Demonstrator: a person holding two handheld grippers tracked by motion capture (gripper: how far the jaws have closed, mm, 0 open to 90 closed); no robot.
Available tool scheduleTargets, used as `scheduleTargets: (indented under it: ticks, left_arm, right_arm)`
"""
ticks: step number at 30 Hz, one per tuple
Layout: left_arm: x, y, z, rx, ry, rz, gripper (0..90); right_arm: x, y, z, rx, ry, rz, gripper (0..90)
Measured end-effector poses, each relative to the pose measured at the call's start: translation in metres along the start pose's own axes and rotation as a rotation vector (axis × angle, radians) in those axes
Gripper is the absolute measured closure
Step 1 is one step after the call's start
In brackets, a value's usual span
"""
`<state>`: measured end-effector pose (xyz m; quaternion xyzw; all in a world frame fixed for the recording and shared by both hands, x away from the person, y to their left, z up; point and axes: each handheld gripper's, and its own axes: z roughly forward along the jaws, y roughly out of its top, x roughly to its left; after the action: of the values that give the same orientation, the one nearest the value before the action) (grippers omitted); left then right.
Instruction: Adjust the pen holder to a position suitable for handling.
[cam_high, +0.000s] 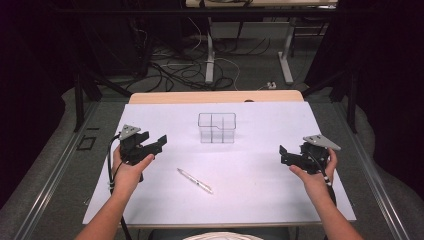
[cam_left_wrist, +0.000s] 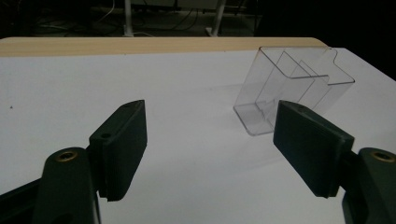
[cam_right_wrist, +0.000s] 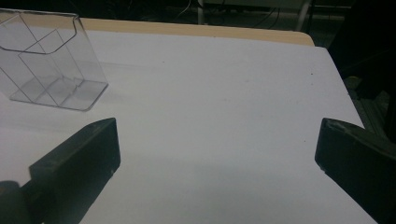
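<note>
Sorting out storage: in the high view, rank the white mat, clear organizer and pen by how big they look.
1. white mat
2. clear organizer
3. pen: nearly as long as the organizer is wide, far thinner.

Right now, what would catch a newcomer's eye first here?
A clear plastic organizer with compartments stands upright at the middle of the white table, toward its far edge. Nearer the person, a pen lies slantwise. The left gripper and right gripper flank them, both open and empty.

No readable text, label or number shows anywhere.
</note>
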<state>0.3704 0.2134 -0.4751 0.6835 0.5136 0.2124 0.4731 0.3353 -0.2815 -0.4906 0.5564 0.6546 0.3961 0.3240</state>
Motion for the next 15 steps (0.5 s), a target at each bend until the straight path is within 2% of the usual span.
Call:
scheduleTargets:
  ticks: [3,8,15]
  left_arm:
    - [-0.005,0.008,0.004,-0.004,-0.001,-0.004,27.5]
    - [-0.013,0.022,0.010,0.018,-0.010,-0.040,29.6]
    - [-0.026,0.040,0.018,0.039,-0.010,-0.048,34.8]
  right_arm:
    - [0.001,-0.001,0.002,-0.007,0.002,0.002,0.0]
    - [0.000,-0.001,0.002,-0.001,0.003,0.005,0.0]
    - [0.000,-0.001,0.002,0.001,0.002,0.007,0.0]
